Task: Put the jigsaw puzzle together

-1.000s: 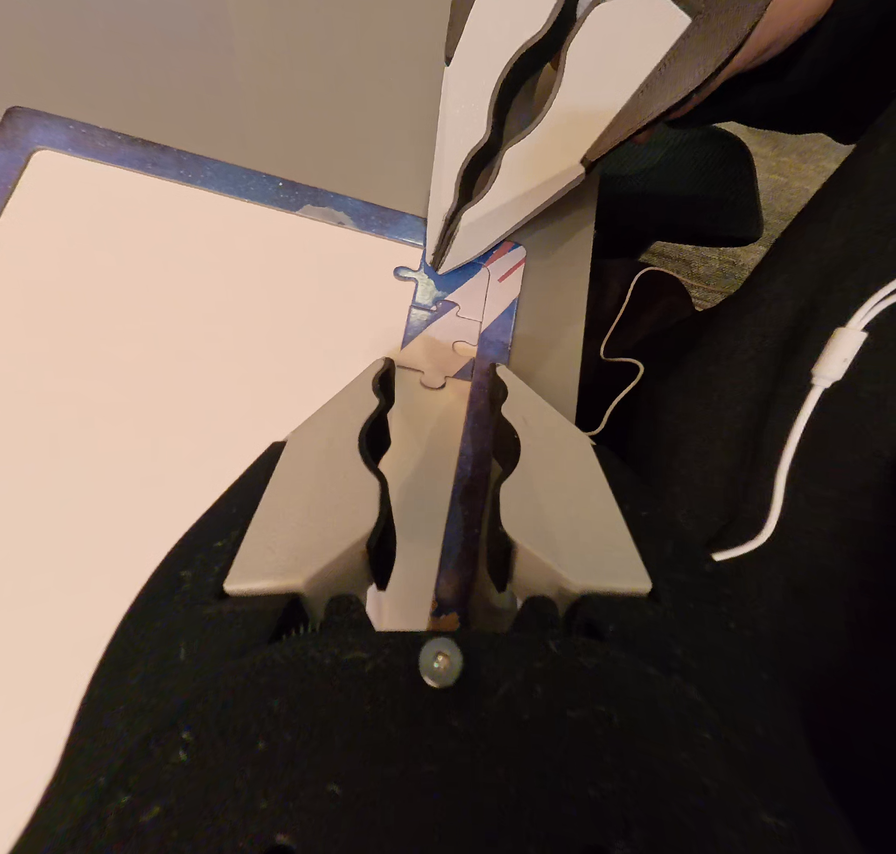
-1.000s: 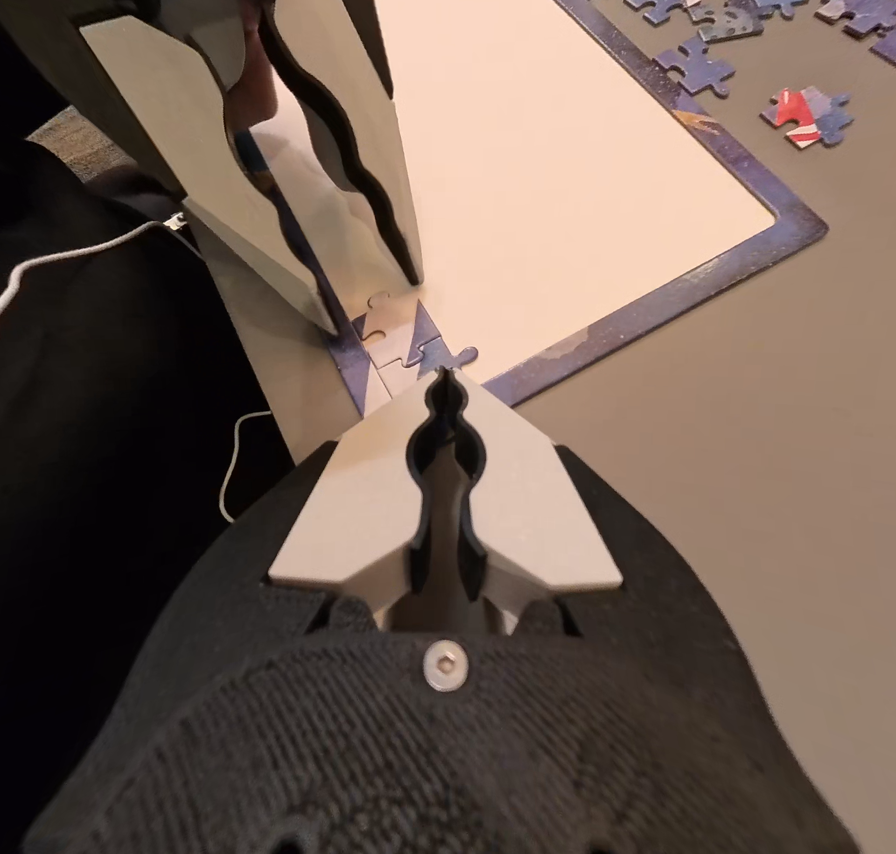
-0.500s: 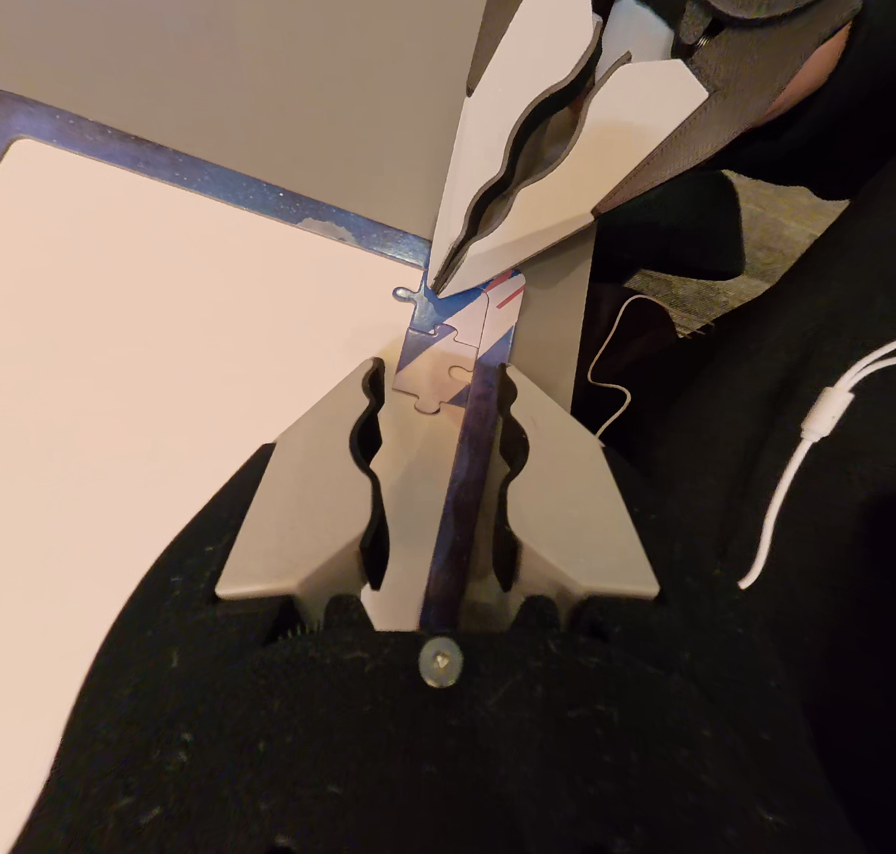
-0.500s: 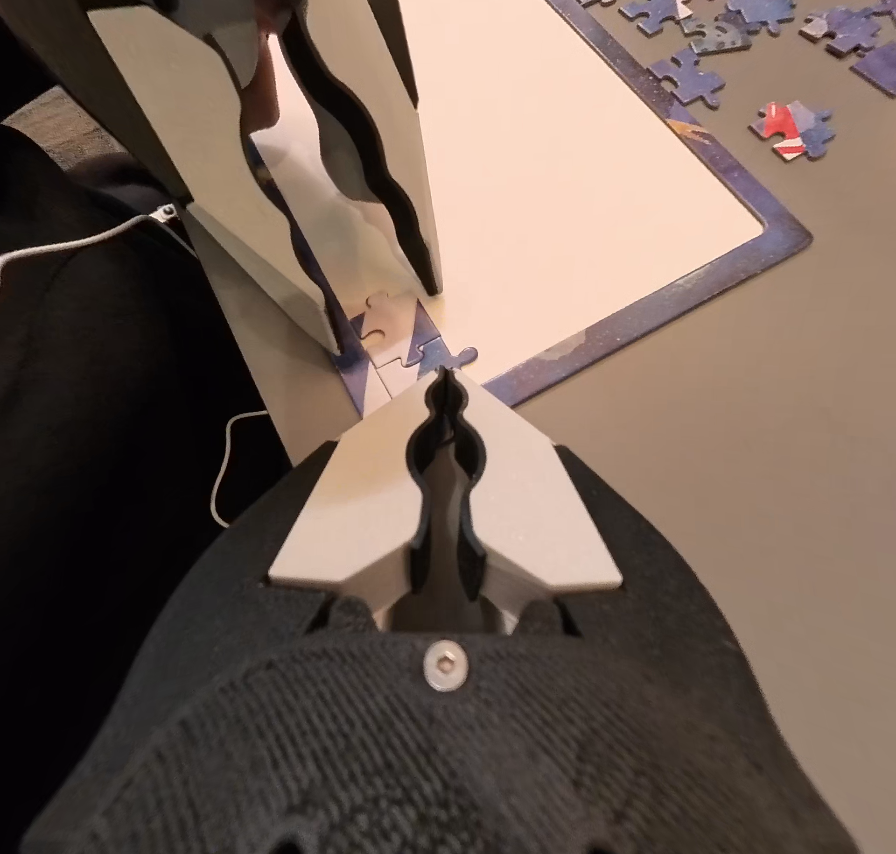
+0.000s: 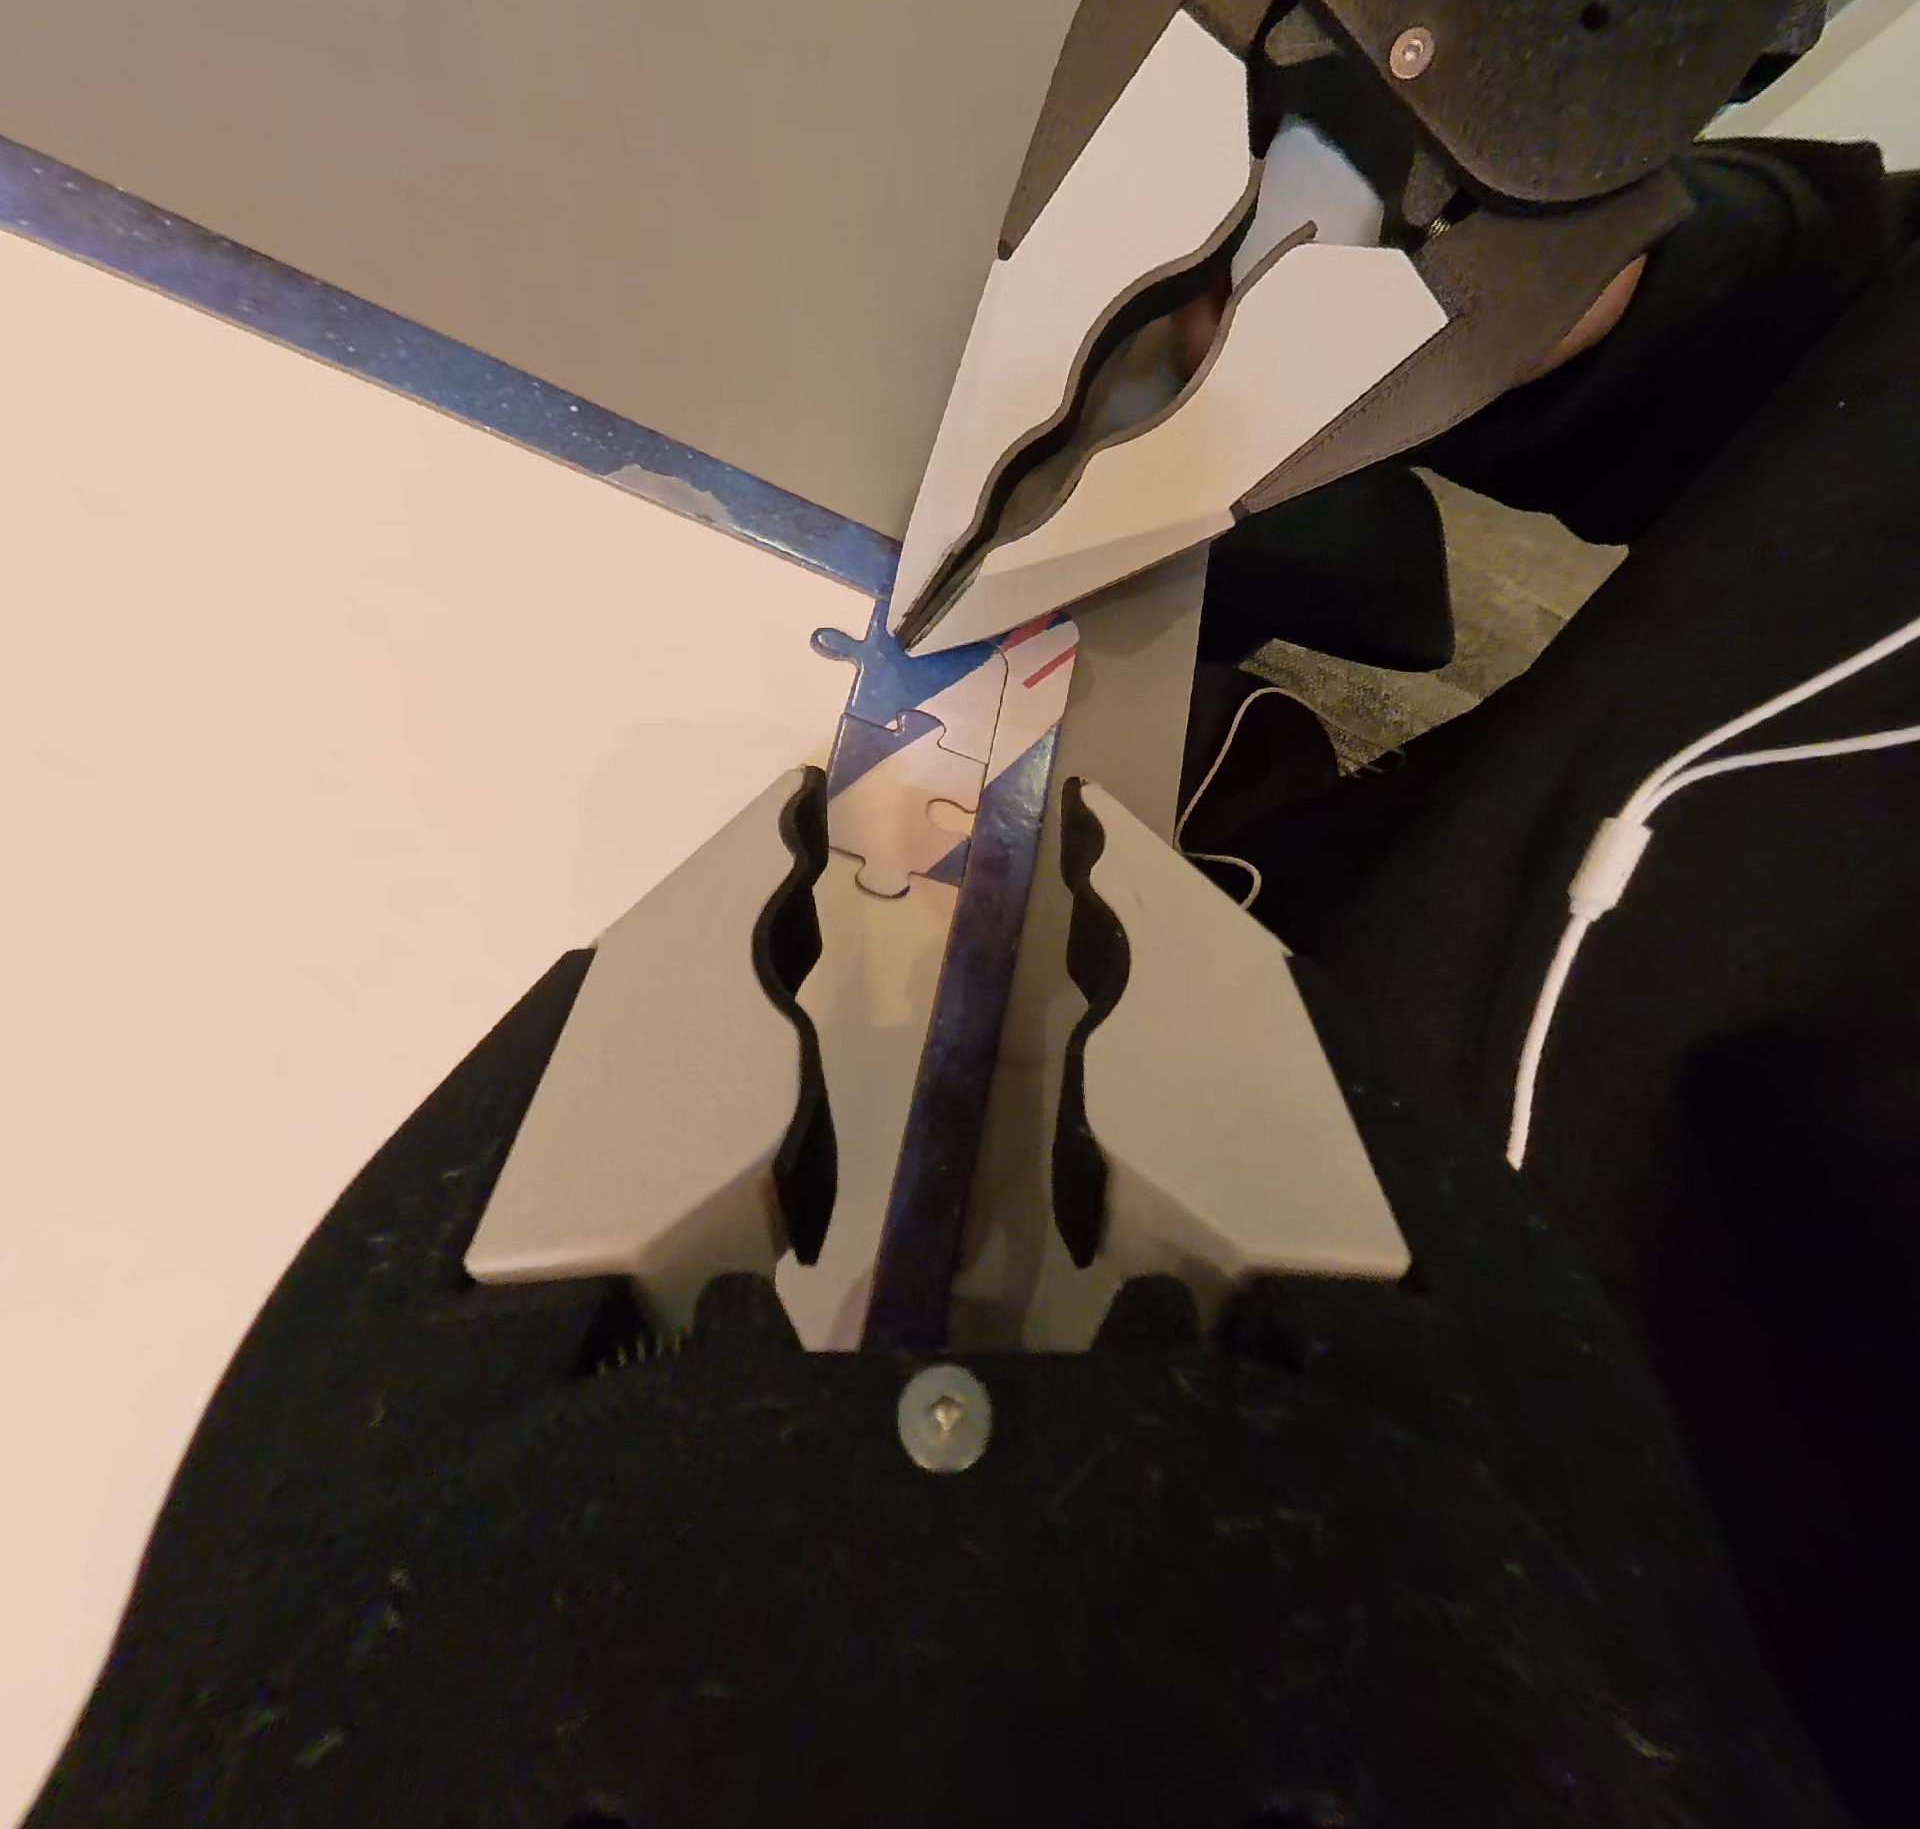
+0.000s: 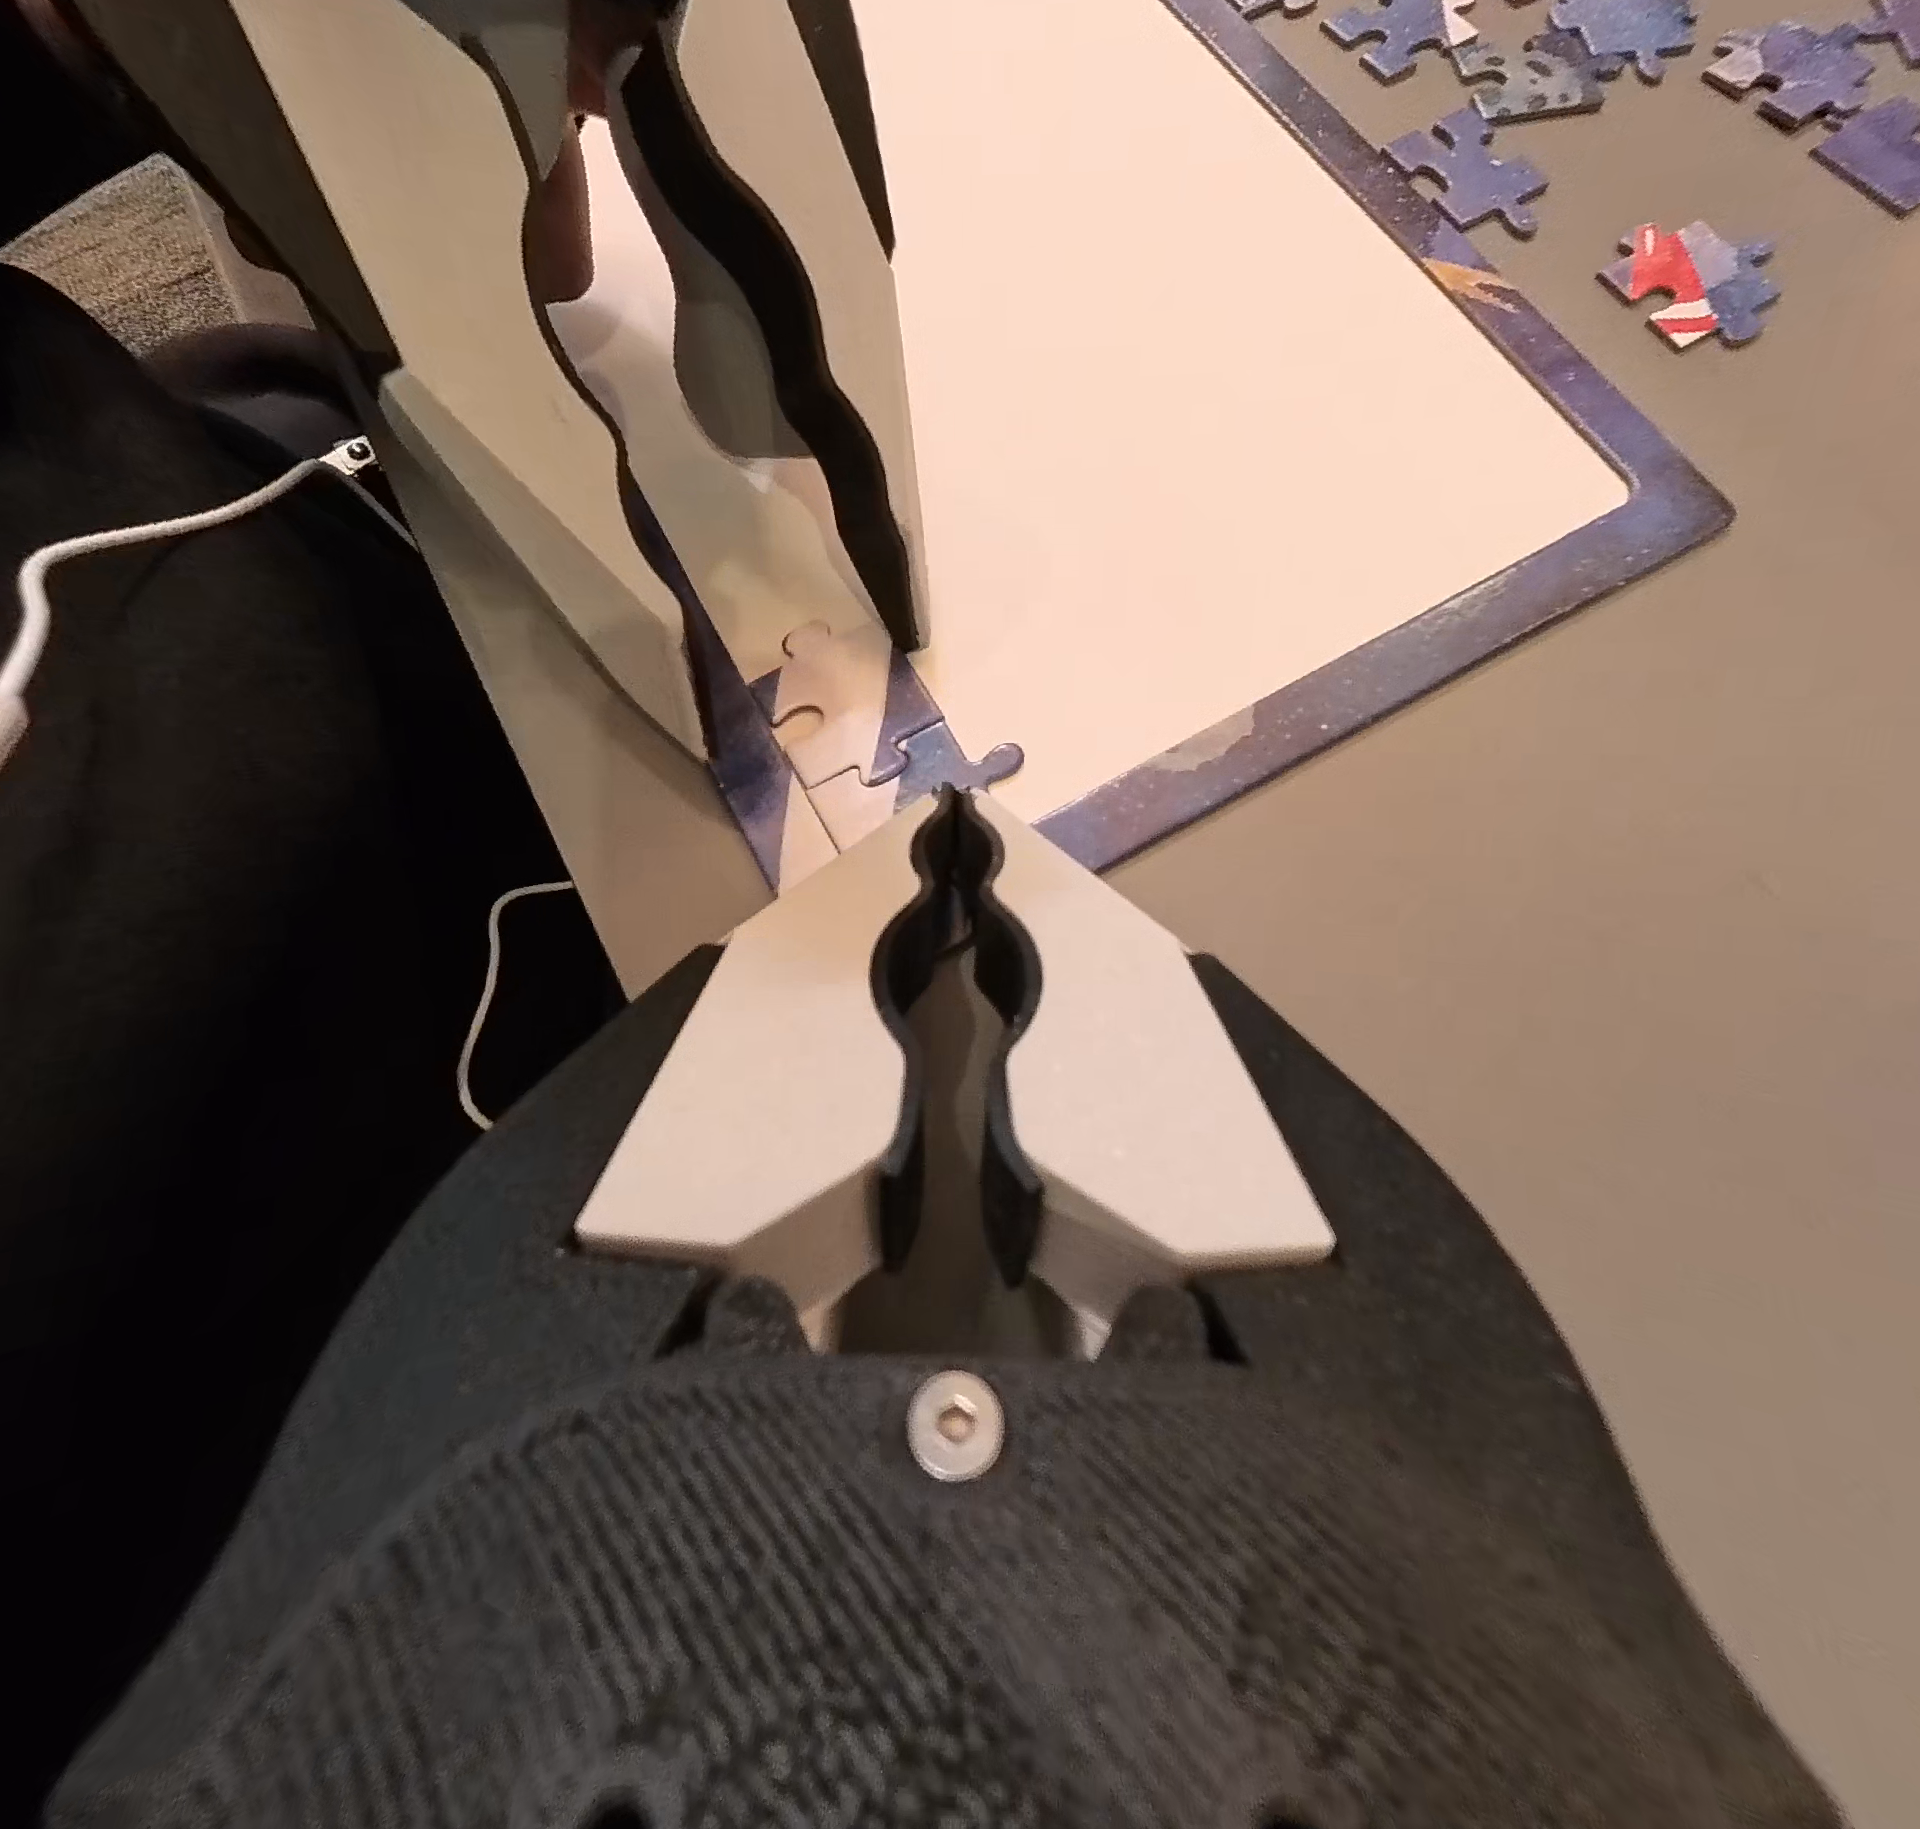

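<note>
The left tool [image 5: 935, 792] is hanging with its jaws apart over the joined puzzle pieces [image 5: 914, 751] sitting in the frame [image 6: 1351, 730] corner. The right tool [image 6: 954, 792], jaws closed, is pressing its tip on them. Loose pieces [image 6: 1558, 44] are lying on the far worktop [image 6: 1558, 948].

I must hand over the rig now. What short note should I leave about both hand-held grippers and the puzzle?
Left hand-held gripper: open, straddling the tray's near border beside the placed pieces.
Right hand-held gripper: shut, tips pressing on the corner piece.
Done: a few joined pieces sit in the corner of the puzzle tray.
Left: most of the tray is bare; loose pieces lie on the table beyond it.
</note>
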Available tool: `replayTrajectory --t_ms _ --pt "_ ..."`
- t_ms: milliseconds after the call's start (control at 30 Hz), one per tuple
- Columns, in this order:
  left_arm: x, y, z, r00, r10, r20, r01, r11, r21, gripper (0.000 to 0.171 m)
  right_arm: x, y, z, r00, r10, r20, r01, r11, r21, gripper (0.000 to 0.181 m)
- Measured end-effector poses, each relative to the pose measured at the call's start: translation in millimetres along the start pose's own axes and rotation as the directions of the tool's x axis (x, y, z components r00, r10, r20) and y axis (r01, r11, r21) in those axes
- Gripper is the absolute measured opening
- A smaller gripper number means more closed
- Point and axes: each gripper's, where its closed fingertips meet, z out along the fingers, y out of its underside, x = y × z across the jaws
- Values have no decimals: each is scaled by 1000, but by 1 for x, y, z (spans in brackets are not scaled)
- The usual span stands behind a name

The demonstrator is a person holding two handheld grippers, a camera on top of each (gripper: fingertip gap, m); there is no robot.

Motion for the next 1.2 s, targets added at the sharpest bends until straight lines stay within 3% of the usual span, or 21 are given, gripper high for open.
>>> replayTrajectory --t_ms 67,133,300,367,500,733,1200 --pt "9 -1 -1 998 -12 -65 12 1000 10 29 0 0 0 1000 2 1 -2 1000 0 0" --pt "18 -5 -1 989 -53 -140 56 998 22 33 0 0 0 1000 3 1 -3 1000 0 0" --pt "2 -2 -4 997 -67 -31 67 998 2 45 0 0 0 1000 0 -2 0 1000 0 0" --pt "-9 5 -6 996 -16 83 19 999 -44 47 0 0 0 1000 0 -2 0 1000 0 0" --pt "-8 8 -4 985 65 160 -50 994 -98 51 0 0 0 1000 1 -1 -1 1000 0 0" --pt "1 0 5 997 35 73 -30 997 -69 52 0 0 0 1000 -10 -10 10 1000 1 0" --pt "1 0 4 997 59 43 -54 992 -111 45 2 -1 1 1000 -7 -19 7 1000 1 0"
